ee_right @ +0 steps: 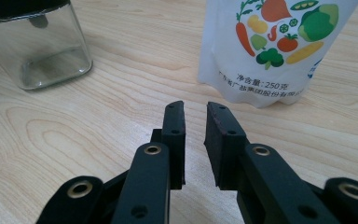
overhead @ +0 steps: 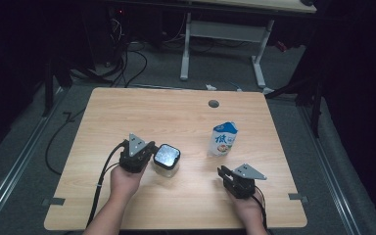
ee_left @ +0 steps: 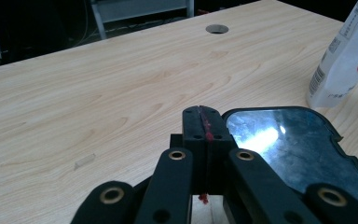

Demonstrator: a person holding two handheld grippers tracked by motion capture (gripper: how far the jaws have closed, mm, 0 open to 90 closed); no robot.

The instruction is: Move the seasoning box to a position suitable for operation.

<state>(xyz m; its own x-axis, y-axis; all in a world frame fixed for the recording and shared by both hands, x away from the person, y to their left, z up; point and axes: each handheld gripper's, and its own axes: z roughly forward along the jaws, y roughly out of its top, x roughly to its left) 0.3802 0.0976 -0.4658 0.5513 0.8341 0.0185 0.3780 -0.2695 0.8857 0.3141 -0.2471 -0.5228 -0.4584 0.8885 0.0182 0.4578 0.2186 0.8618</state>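
The left gripper (ee_left: 204,122) has its jaws pressed together with nothing between them, just beside the jar (overhead: 166,159) and near its black lid (ee_left: 298,149). The right gripper (ee_right: 195,122) has a narrow gap between its jaws and holds nothing; it points at the pouch (ee_right: 272,46). The right gripper view shows the jar's clear glass wall, the high view shows both hands on the table (overhead: 176,112)

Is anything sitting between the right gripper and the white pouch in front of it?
No. The right gripper faces the pouch across bare table. The glass jar stands off to the side, out of that path.
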